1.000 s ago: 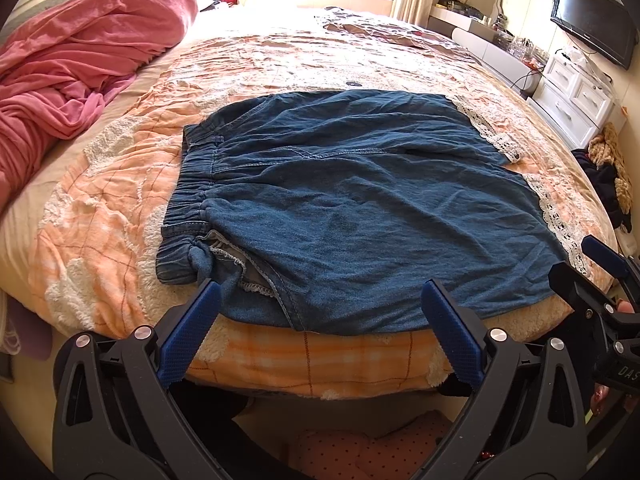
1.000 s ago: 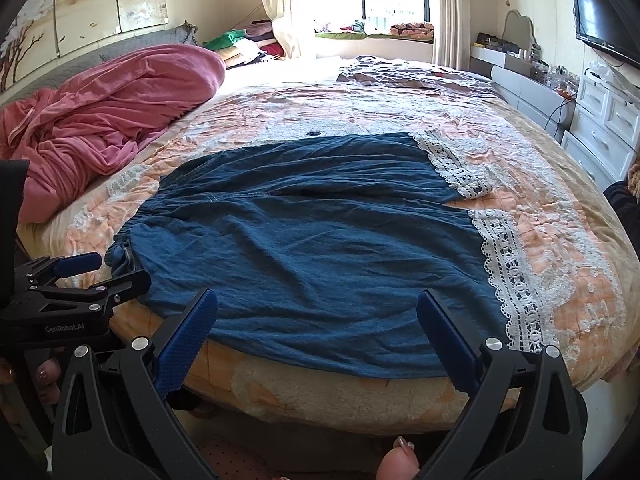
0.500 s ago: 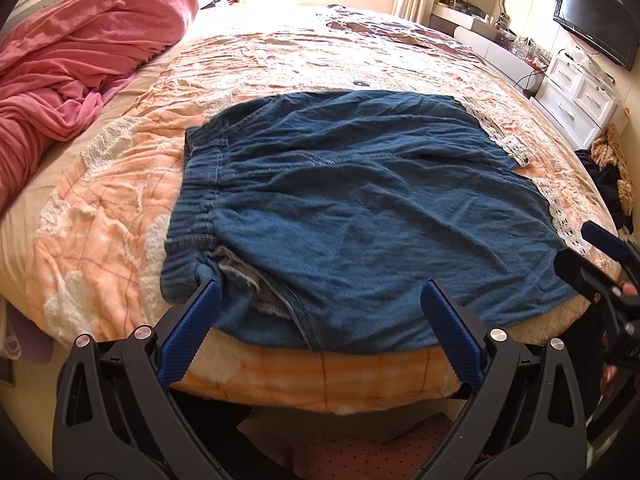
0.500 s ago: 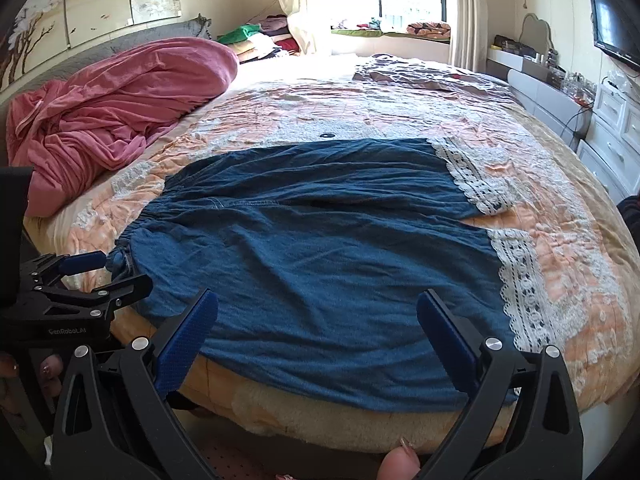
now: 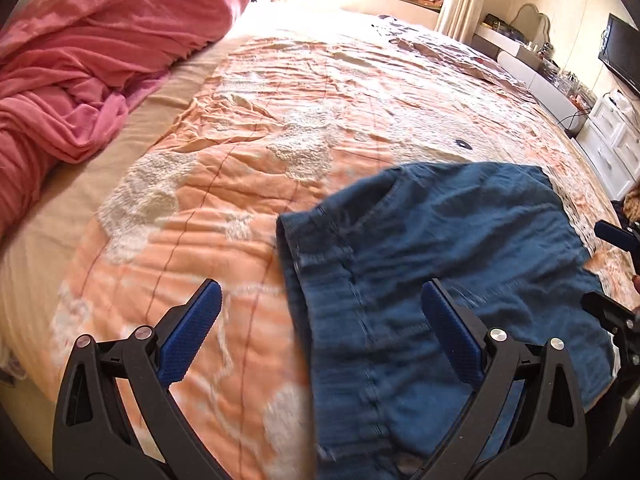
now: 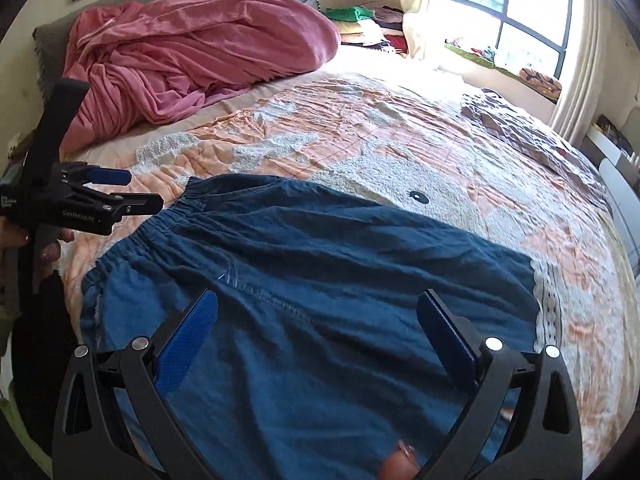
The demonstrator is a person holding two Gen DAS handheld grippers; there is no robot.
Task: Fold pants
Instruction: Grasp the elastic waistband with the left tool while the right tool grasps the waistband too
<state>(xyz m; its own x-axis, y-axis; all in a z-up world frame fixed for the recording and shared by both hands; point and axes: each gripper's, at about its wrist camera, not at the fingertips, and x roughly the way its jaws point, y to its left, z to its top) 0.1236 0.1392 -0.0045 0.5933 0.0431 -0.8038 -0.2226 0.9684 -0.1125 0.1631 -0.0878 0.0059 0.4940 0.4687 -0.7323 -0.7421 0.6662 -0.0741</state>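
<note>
Dark blue denim pants (image 5: 440, 280) (image 6: 320, 280) lie flat on the peach quilted bed cover (image 5: 280, 120), elastic waistband to the left. My left gripper (image 5: 320, 320) hovers open over the waistband edge, one blue pad above the quilt, the other above the denim. My right gripper (image 6: 316, 332) hangs open above the middle of the pants, holding nothing. In the right wrist view the left gripper (image 6: 120, 196) shows side-on at the left, near the waistband. In the left wrist view the right gripper's fingers (image 5: 616, 236) peek in at the right edge.
A crumpled pink blanket (image 5: 88, 60) (image 6: 192, 72) is heaped at the head of the bed. White drawers (image 5: 612, 140) and a TV (image 5: 624, 56) line the right wall. A window (image 6: 520, 20) with piled clothes (image 6: 360, 24) lies beyond the bed.
Both grippers have moved forward over the bed and swung left. The left one now sits over the waistband edge, the right one over the pants' middle. Both stay open; the pants lie unmoved.
</note>
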